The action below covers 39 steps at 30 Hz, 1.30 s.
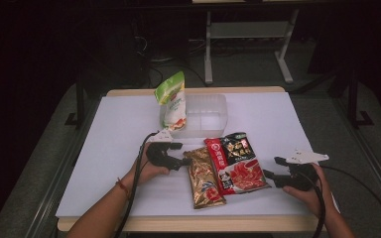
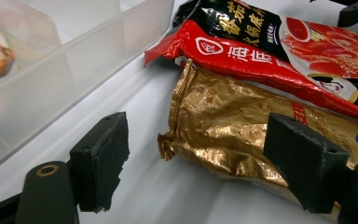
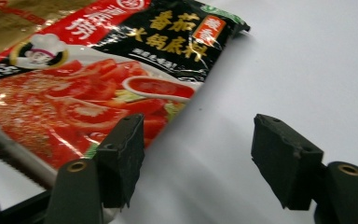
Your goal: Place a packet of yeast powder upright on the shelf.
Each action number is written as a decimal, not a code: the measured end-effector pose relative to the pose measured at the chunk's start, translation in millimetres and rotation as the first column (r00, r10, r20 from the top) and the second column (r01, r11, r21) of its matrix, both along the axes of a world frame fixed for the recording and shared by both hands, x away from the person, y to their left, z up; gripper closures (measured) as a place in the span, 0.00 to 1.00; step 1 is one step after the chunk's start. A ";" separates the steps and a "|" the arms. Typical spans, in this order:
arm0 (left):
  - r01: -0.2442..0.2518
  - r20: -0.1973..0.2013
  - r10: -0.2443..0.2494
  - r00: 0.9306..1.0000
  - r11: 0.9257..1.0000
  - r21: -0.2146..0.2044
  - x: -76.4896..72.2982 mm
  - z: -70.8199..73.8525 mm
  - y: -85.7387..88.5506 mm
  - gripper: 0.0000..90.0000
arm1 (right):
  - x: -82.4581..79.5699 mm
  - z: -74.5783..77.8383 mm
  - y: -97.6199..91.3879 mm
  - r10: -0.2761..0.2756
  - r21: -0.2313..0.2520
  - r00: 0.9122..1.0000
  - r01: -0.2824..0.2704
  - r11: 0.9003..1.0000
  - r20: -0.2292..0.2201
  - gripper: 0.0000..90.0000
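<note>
While one green-and-white stand-up pouch (image 1: 171, 100) already leans in the left compartment of the clear plastic divided bin (image 1: 213, 101), two packets are still out on the white table (image 1: 114, 148), so the packing looks roughly a third done. Just in front of the bin lie a crinkled gold foil packet (image 1: 203, 177) and, touching its right side, a red-and-black hotpot soup base packet (image 1: 235, 161), side by side. The left gripper (image 1: 181, 153) hangs released, its jaws spread wide around the gold packet's crimped end (image 2: 177, 135) without pressing on it; a grasp there seems the next step. The right gripper (image 1: 269, 167) is likewise released, its jaws apart at the red packet's right edge (image 3: 168, 116), nothing between them. On the red-and-black packet, yellow characters read 番茄 over 火锅底料, with a round white logo and 海底 on the red band; the gold packet's print is too creased to read.
</note>
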<state>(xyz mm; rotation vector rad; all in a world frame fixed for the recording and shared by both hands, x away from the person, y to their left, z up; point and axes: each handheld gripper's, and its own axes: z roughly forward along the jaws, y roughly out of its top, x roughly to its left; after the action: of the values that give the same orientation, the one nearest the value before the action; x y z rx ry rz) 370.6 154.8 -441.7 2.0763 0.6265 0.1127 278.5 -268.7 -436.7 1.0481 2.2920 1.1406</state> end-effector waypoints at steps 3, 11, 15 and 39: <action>0.000 -0.019 -0.001 1.000 1.000 -0.006 4.0 -2.1 -3.6 0.23 | -5.4 3.8 4.6 0.019 0.006 1.000 -0.020 1.000 0.024 0.41; 0.015 -0.049 -0.014 0.999 1.000 0.021 11.0 -7.5 -11.3 0.22 | -16.7 11.6 21.3 0.099 0.013 0.994 -0.100 0.995 0.048 0.50; 0.020 -0.065 -0.018 0.998 0.999 0.032 12.5 -9.9 -13.2 0.20 | -20.2 12.4 32.8 0.146 0.025 0.989 -0.147 0.989 0.037 0.55; 0.071 -0.127 -0.067 0.990 0.997 0.022 17.2 -13.8 -14.6 0.19 | -44.3 7.2 101.1 0.445 -0.015 0.893 -0.447 0.894 -0.066 0.72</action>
<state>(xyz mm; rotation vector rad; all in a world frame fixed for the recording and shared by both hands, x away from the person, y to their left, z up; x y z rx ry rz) 387.8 140.2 -455.5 2.1407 0.6318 -0.0508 234.2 -167.6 -429.5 0.5569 2.6756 1.2448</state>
